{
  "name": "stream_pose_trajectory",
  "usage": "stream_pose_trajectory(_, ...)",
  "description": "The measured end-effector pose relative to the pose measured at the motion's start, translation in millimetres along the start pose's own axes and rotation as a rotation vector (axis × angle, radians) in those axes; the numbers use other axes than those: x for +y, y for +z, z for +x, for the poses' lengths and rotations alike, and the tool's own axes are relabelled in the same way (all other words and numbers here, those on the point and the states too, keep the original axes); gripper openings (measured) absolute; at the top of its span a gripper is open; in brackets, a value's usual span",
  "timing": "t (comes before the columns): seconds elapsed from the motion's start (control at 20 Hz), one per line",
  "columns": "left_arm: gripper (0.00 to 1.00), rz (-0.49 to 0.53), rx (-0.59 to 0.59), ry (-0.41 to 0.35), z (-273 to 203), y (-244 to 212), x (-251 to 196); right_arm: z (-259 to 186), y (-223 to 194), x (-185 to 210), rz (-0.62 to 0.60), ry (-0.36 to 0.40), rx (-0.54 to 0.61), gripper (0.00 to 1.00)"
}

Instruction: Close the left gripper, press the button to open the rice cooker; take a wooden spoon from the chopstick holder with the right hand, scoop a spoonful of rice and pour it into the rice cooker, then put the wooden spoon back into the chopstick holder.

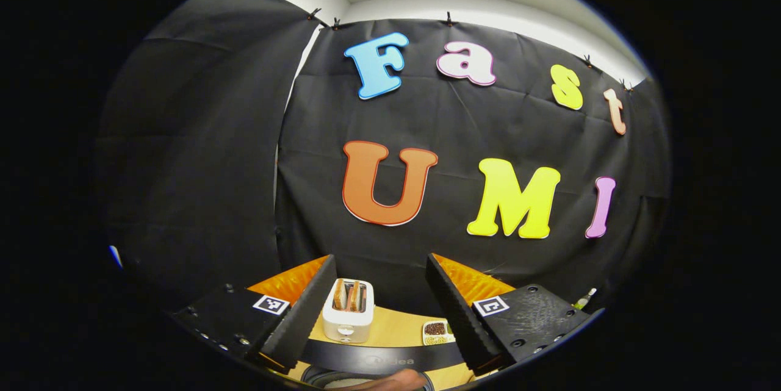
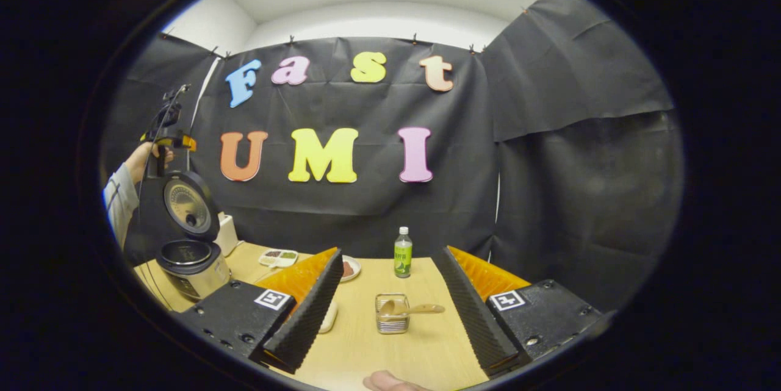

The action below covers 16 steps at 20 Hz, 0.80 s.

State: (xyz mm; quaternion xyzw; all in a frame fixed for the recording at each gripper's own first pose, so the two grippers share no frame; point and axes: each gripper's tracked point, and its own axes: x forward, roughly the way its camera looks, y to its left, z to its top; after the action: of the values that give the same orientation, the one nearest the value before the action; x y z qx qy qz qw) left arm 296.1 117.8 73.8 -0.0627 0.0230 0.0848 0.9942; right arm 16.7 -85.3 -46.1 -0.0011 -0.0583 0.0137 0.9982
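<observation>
On the surface [image 2: 421, 342] ahead of the right tool [image 2: 390, 308]: chopstick holder [image 2: 391, 316], standing between the spread fingers, untouched. Right tool wide open, holding nothing. Wooden spoon [image 2: 410, 309] lies across the holder's top, long axis roughly level, handle pointing right. Rice cooker [image 2: 189, 257] at far left, lid raised upright. Left tool [image 1: 381, 305] also wide open and empty, held above the cooker, facing the toaster [image 1: 348, 312].

Probably cloth-walled recording booth [image 2: 549, 135]
</observation>
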Motion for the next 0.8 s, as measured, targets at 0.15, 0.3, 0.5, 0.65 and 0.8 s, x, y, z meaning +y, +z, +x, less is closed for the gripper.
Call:
stream_pose_trajectory(0.15,0.94,0.033,0.028,-0.024,1.7,-12.7,-8.6,2.0,-3.9,-1.9,0.014,0.004,0.004,1.00)
stream_pose_trajectory(0.3,0.94,0.079,0.059,-0.015,5.0,-27.8,-13.6,2.6,-8.6,-1.4,0.036,0.023,0.011,1.00)
stream_pose_trajectory(0.5,0.95,0.169,0.165,0.003,-0.9,-64.0,-12.0,2.1,-6.1,-23.6,0.119,-0.015,-0.019,1.00)
stream_pose_trajectory(0.65,0.99,0.143,0.168,-0.020,-4.1,-63.8,-15.2,2.0,-10.4,-30.1,0.163,-0.016,-0.019,1.00)
stream_pose_trajectory(0.8,1.00,0.140,0.166,-0.029,-23.6,-72.0,-15.2,1.9,-17.5,-31.3,0.182,-0.006,0.003,1.00)
